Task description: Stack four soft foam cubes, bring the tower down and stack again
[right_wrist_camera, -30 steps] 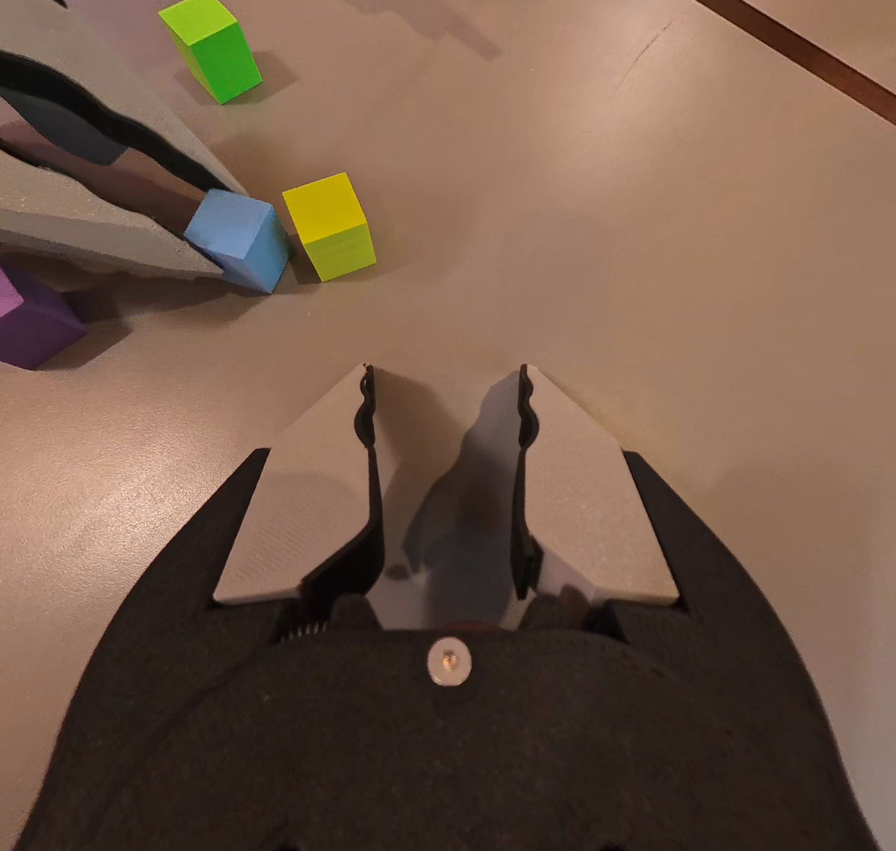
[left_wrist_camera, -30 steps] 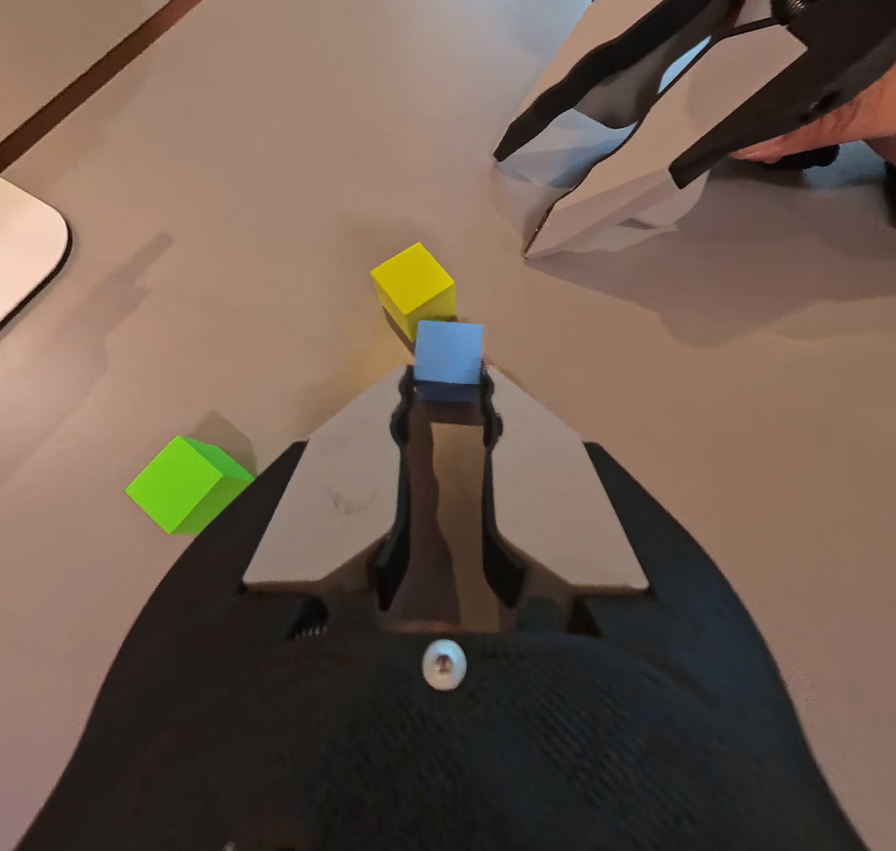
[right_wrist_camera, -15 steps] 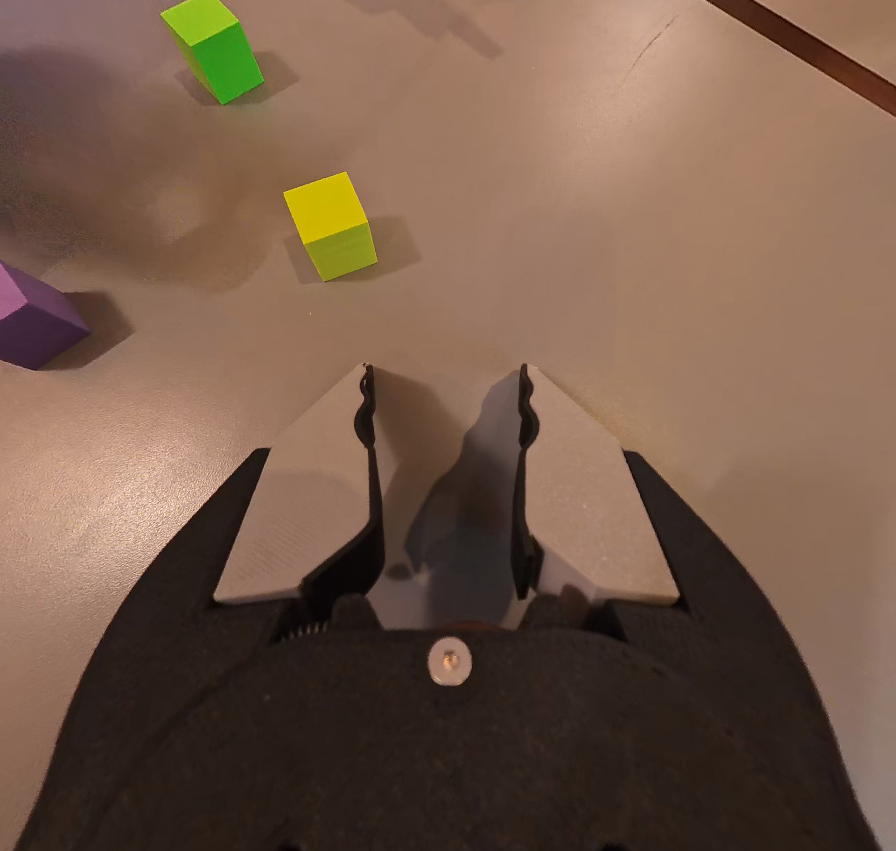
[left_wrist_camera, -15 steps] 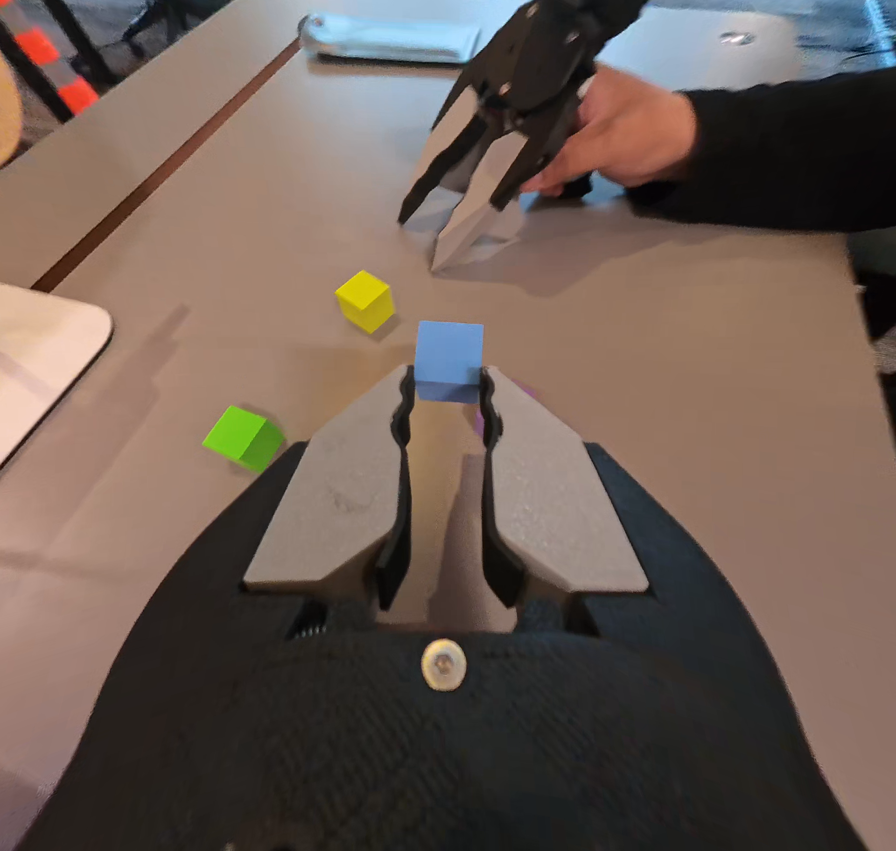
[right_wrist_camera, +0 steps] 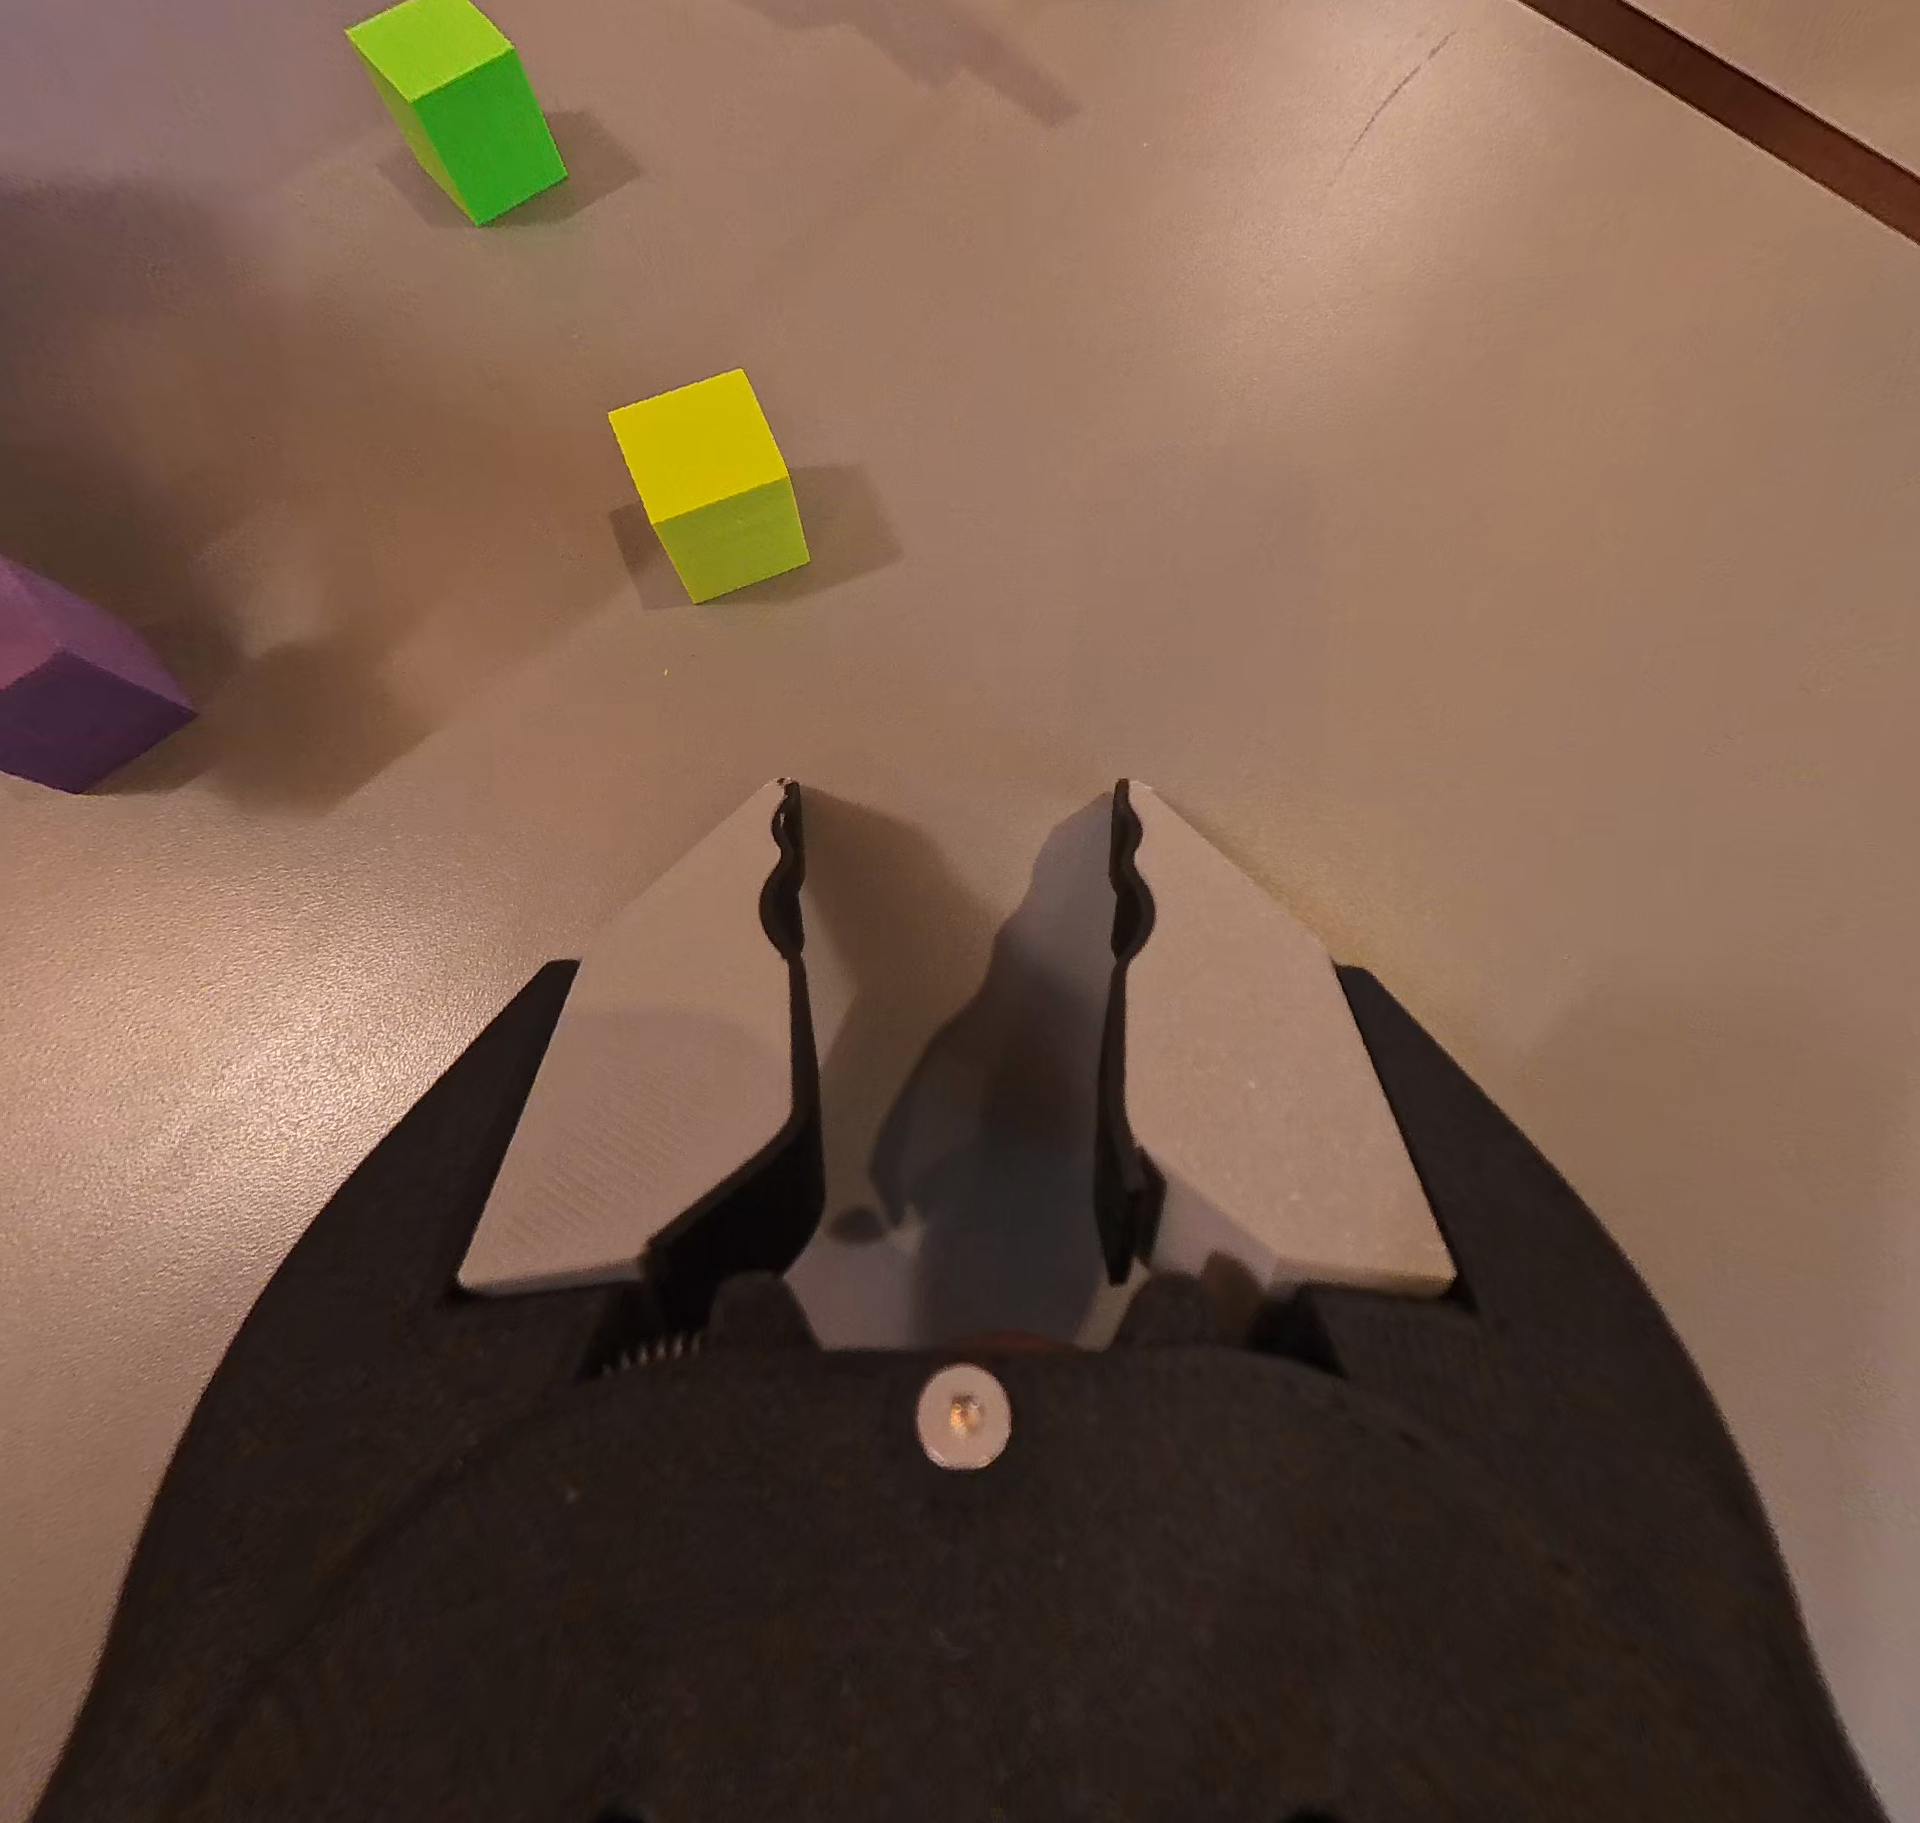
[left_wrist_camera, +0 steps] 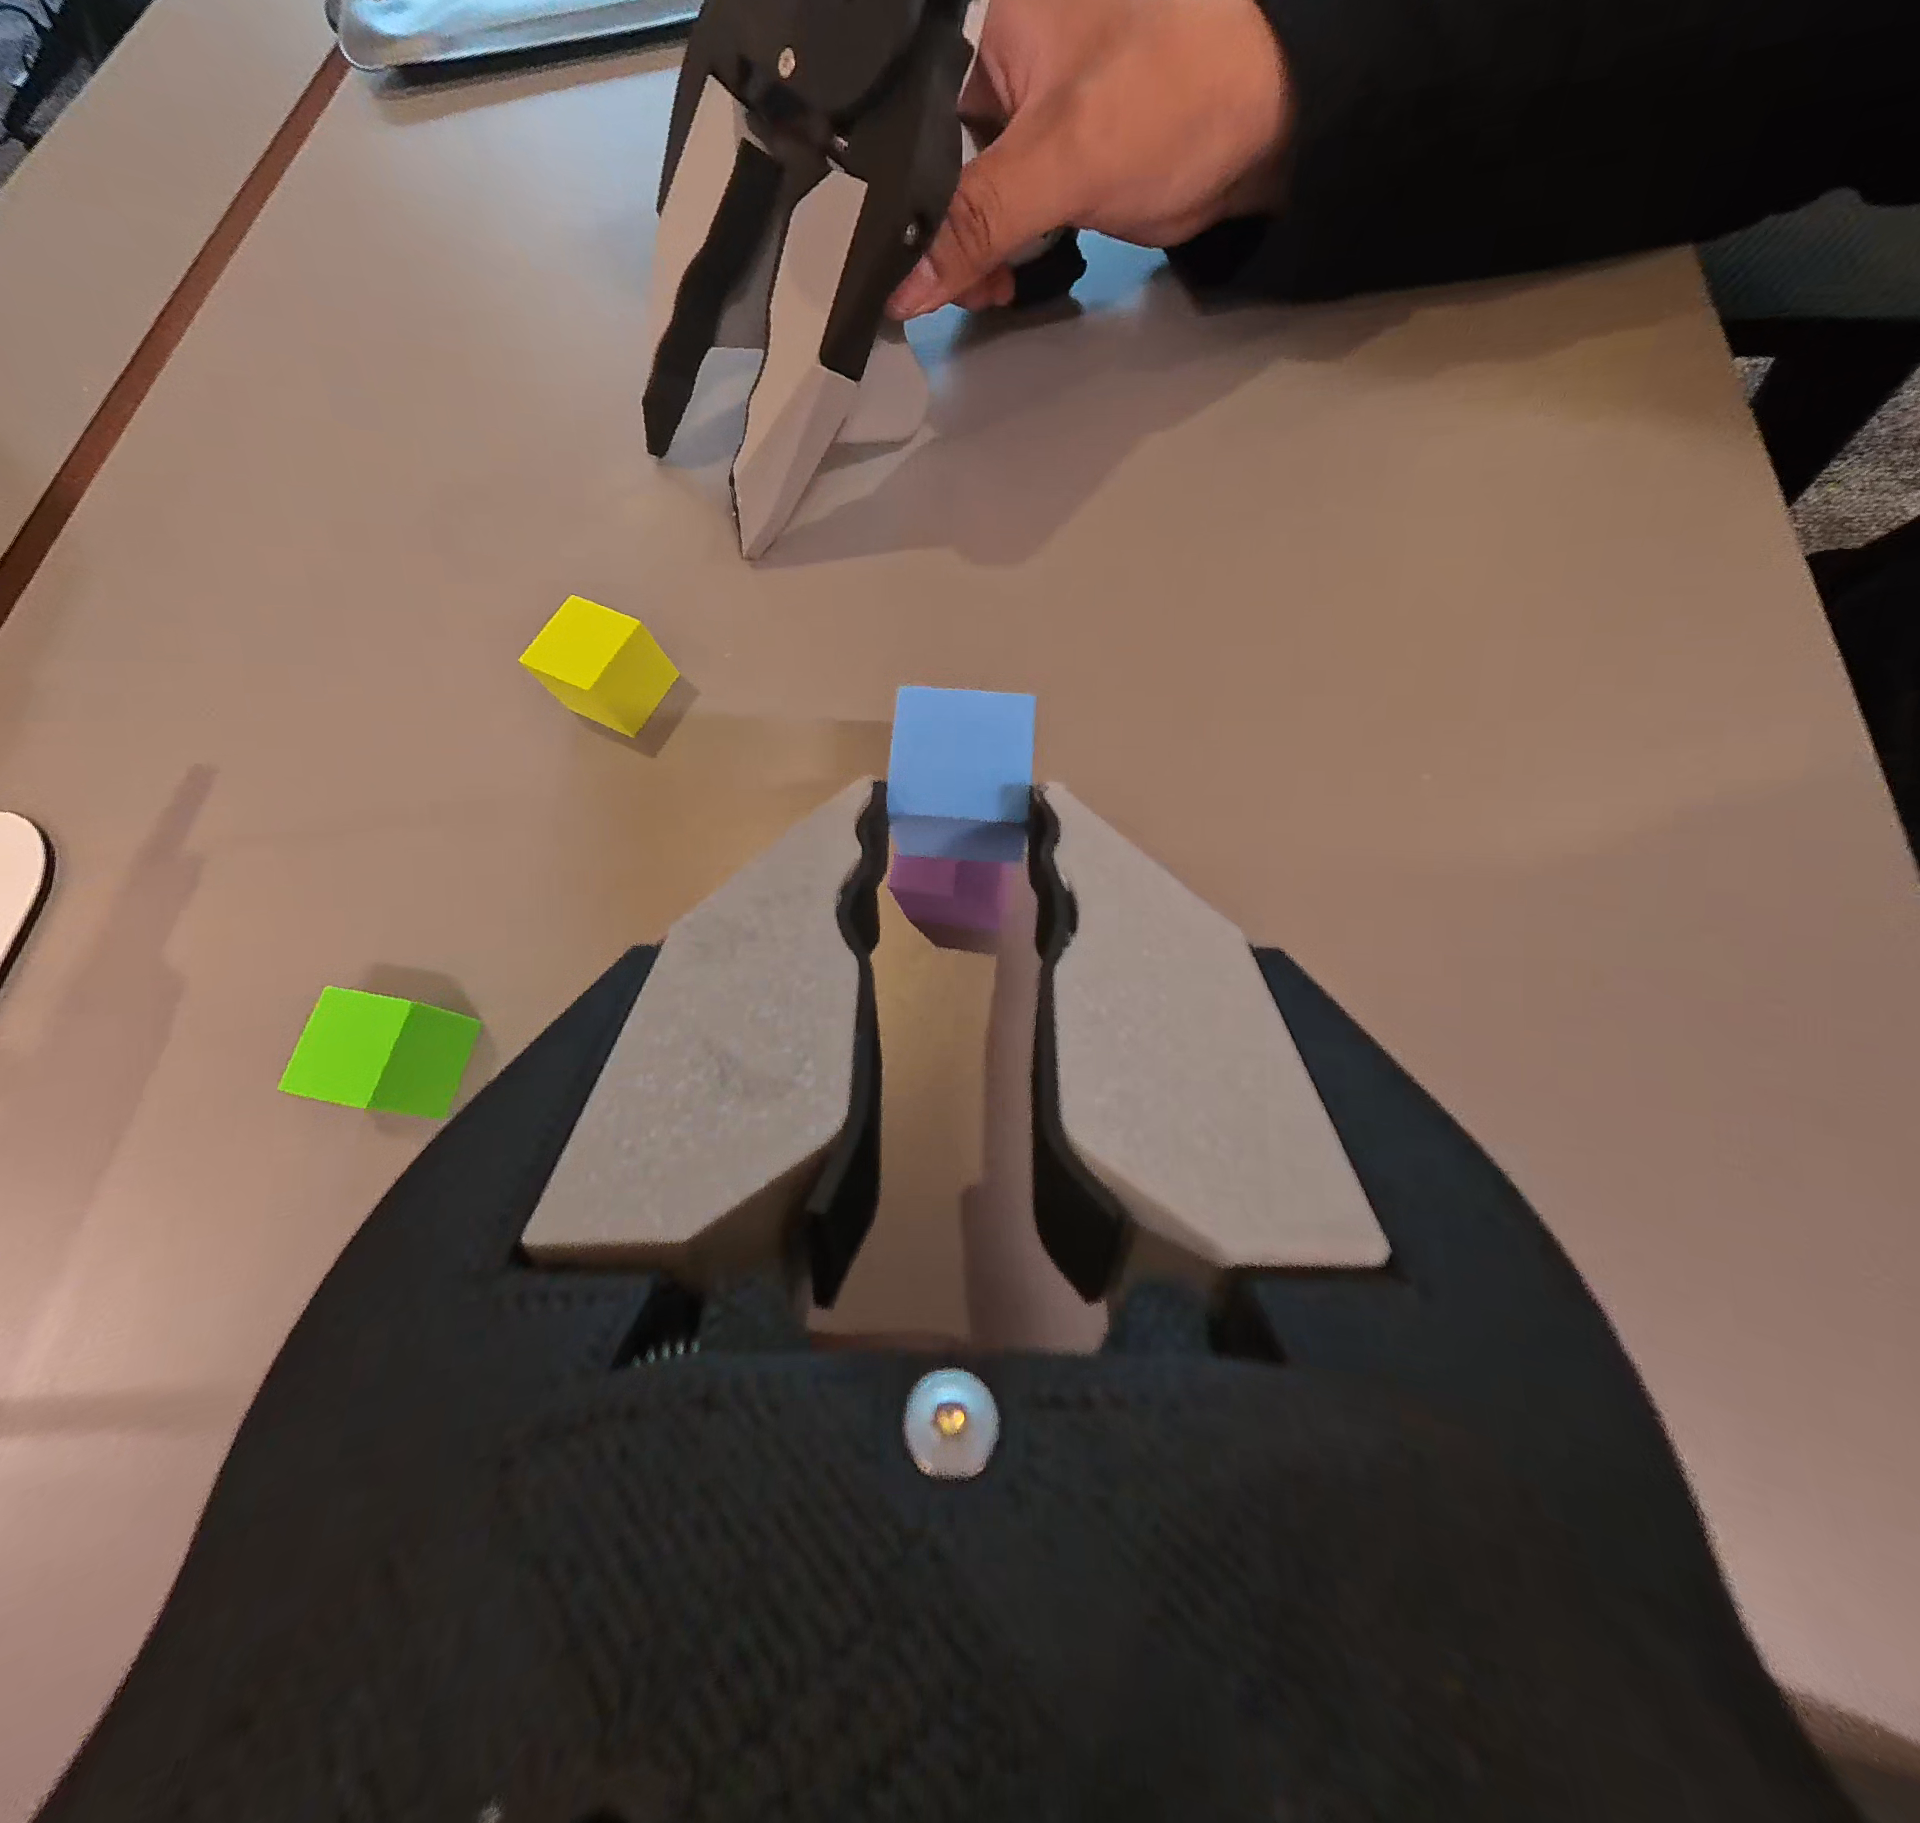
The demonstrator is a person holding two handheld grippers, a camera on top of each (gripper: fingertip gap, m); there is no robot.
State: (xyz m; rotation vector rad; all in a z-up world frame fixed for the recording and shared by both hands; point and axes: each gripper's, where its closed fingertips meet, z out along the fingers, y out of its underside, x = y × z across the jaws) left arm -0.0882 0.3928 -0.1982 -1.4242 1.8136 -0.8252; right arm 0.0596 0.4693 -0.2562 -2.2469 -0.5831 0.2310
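Blue cube (left_wrist_camera: 962,753) aloft — seemingly over purple cube (left_wrist_camera: 951,903)

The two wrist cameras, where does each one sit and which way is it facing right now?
Left wrist view: sits on the left gripper, looks forward and down along its fingers across the table; shows the blue cube it holds, the purple cube beyond, plus the right gripper and the hand holding it.
Right wrist view: sits on the right gripper, looks steeply down at the table; its own open fingers show.
Shared: yellow cube, green cube, purple cube.
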